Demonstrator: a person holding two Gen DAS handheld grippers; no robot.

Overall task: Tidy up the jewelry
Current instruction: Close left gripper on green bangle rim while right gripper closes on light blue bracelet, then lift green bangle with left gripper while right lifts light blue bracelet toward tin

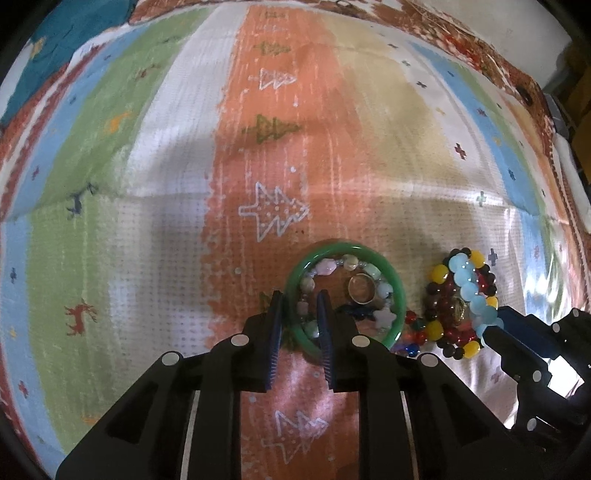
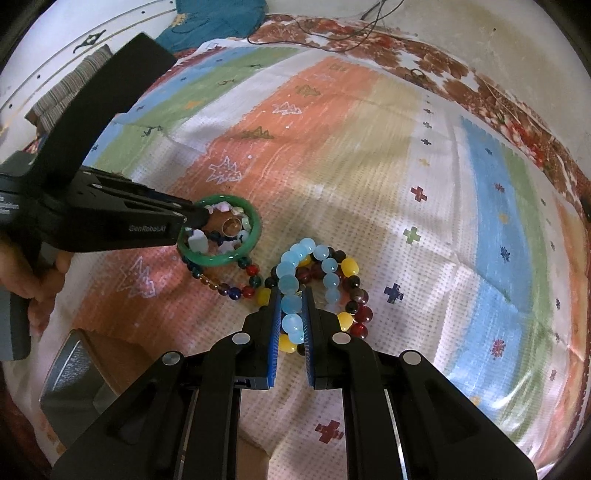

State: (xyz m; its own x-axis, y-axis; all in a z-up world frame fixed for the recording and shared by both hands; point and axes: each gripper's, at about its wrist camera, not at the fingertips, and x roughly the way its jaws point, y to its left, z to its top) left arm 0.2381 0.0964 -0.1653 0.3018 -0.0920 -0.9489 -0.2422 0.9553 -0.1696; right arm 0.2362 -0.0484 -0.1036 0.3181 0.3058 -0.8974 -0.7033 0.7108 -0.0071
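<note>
A green bangle (image 1: 395,284) lies on the striped cloth with a pastel bead bracelet (image 1: 328,266) and a metal ring (image 1: 361,290) inside it. My left gripper (image 1: 300,304) straddles the bangle's near-left rim, its fingers close on either side of the rim and pastel beads. The bangle also shows in the right wrist view (image 2: 255,236). My right gripper (image 2: 291,306) is shut on a light blue bead bracelet (image 2: 290,284), which lies over a pile of yellow and dark red beads (image 2: 351,291). A multicoloured bead strand (image 2: 236,290) lies between bangle and pile.
The striped patterned cloth (image 1: 280,147) covers the surface. A grey box-like object (image 2: 74,380) sits at the lower left of the right wrist view. A teal cloth (image 2: 218,26) and cables (image 2: 332,29) lie at the far edge.
</note>
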